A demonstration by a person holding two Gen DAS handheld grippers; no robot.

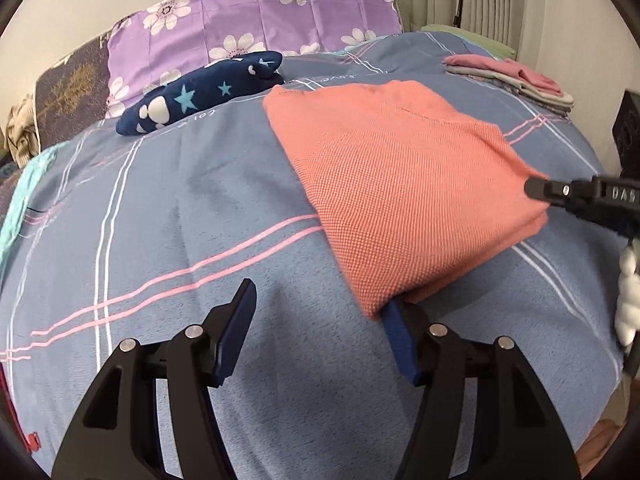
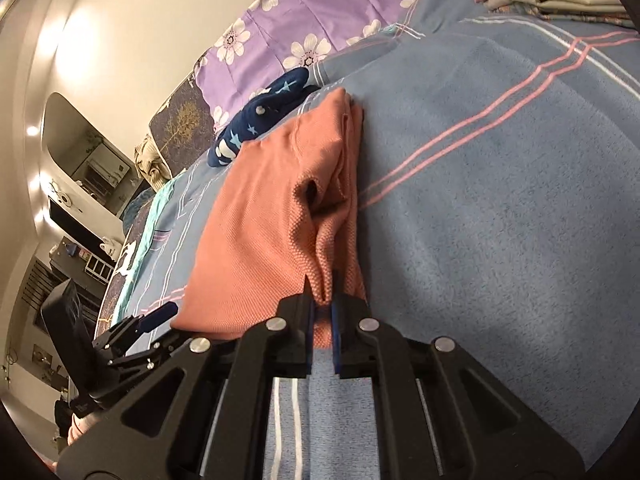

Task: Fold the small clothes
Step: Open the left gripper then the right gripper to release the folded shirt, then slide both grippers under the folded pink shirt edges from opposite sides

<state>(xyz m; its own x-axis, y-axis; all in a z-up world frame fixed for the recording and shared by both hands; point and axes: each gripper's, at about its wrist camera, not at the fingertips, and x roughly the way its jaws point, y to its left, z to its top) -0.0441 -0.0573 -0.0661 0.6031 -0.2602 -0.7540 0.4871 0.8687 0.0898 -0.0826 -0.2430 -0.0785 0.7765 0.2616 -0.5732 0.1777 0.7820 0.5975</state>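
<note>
Salmon-pink waffle-knit folded garment (image 1: 400, 184): right gripper (image 2: 323, 308) clamps its near edge; left gripper (image 1: 320, 320), jaws apart, straddles the opposite corner.

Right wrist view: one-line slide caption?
Right gripper shut on the folded salmon shirt's near edge on the blue bedspread; left gripper open at its left corner.

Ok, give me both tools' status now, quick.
Left tool: open, one finger tucked under the orange garment, not gripping.
Right tool: closed on the orange garment's edge.
</note>
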